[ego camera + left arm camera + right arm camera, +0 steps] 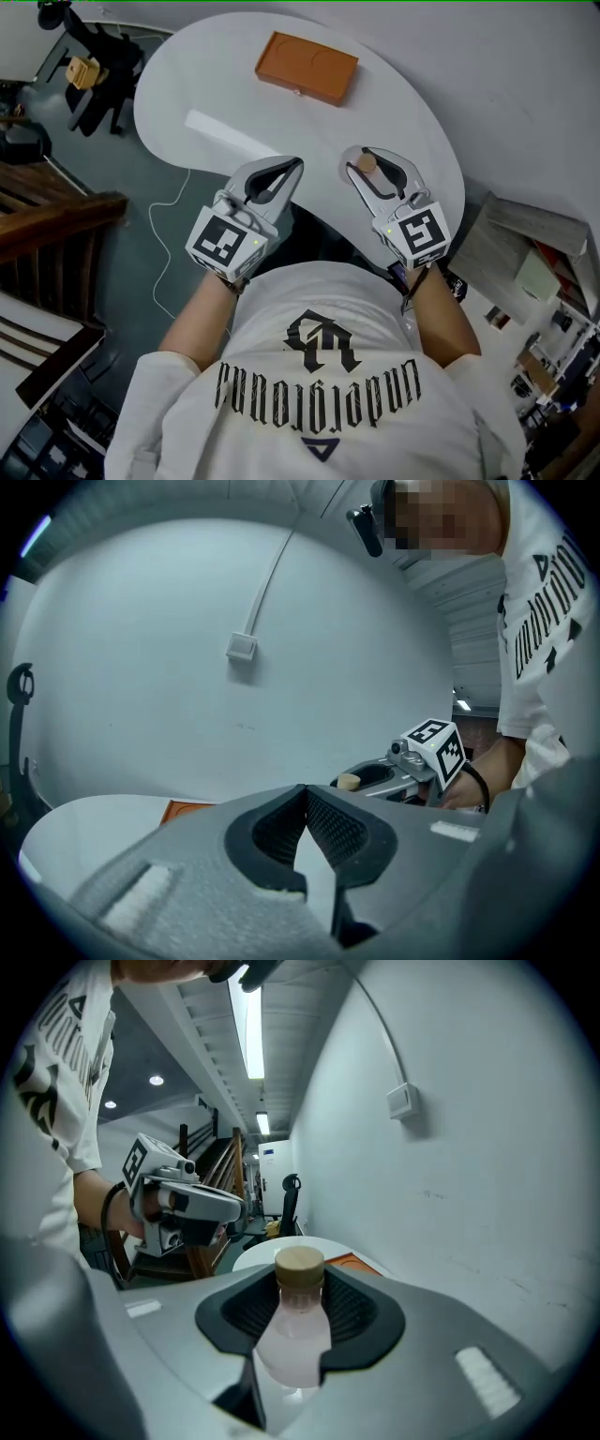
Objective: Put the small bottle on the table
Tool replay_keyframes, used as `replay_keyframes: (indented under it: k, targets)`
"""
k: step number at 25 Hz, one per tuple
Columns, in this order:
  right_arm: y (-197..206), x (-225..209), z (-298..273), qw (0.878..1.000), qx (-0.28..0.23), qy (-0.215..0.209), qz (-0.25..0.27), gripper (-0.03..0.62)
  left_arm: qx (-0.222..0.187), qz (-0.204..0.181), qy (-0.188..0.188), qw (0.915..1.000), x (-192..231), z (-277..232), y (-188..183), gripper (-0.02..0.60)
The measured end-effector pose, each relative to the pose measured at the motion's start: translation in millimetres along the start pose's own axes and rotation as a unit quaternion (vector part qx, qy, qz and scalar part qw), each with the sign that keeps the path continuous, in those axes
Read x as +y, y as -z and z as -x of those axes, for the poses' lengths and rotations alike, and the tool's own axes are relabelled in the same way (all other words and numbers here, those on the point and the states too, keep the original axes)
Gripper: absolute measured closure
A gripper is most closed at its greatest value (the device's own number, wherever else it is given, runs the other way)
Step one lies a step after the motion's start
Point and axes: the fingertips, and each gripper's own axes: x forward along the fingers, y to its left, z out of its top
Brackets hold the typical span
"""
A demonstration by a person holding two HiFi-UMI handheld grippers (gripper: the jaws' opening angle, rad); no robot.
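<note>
The small bottle (pixel 294 1335), pale pink with a wooden cap (pixel 299 1265), stands upright between the pads of my right gripper (pixel 300 1288), which is shut on its body. In the head view the cap (pixel 367 162) shows inside the right gripper (pixel 371 161), which hovers over the near edge of the white table (pixel 403 112). Beside it on the left, my left gripper (pixel 296 163) is shut with nothing in it; its tips meet in the left gripper view (pixel 306 795). From there I also see the right gripper (pixel 380 778) and the bottle cap (pixel 348 781).
An orange flat box (pixel 307 67) lies at the far side of the table, also visible as the orange box (pixel 186 809). A black chair (pixel 94 66) and wooden steps (pixel 52 220) stand to the left on the floor. A white wall with a cable box (pixel 242 647) rises behind the table.
</note>
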Motion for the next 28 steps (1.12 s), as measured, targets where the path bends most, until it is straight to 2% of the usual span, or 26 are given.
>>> replay_keyframes:
  k: [9, 14, 20, 28]
  targets:
    - [35, -17, -41, 0.999, 0.043, 0.008, -0.005, 0.456, 0.032, 0.007, 0.019, 0.9993, 36, -26, 37, 0.574]
    - [52, -23, -61, 0.997, 0.071, 0.010, -0.004, 0.456, 0.052, 0.031, 0.029, 0.9978, 52, -38, 55, 0.574]
    - [80, -34, -79, 0.996, 0.092, 0.012, -0.015, 0.456, 0.078, 0.017, 0.030, 0.9963, 68, -55, 84, 0.574]
    - [125, -42, -102, 0.992, 0.127, 0.002, -0.024, 0.456, 0.102, 0.025, 0.036, 0.9938, 86, -74, 117, 0.574]
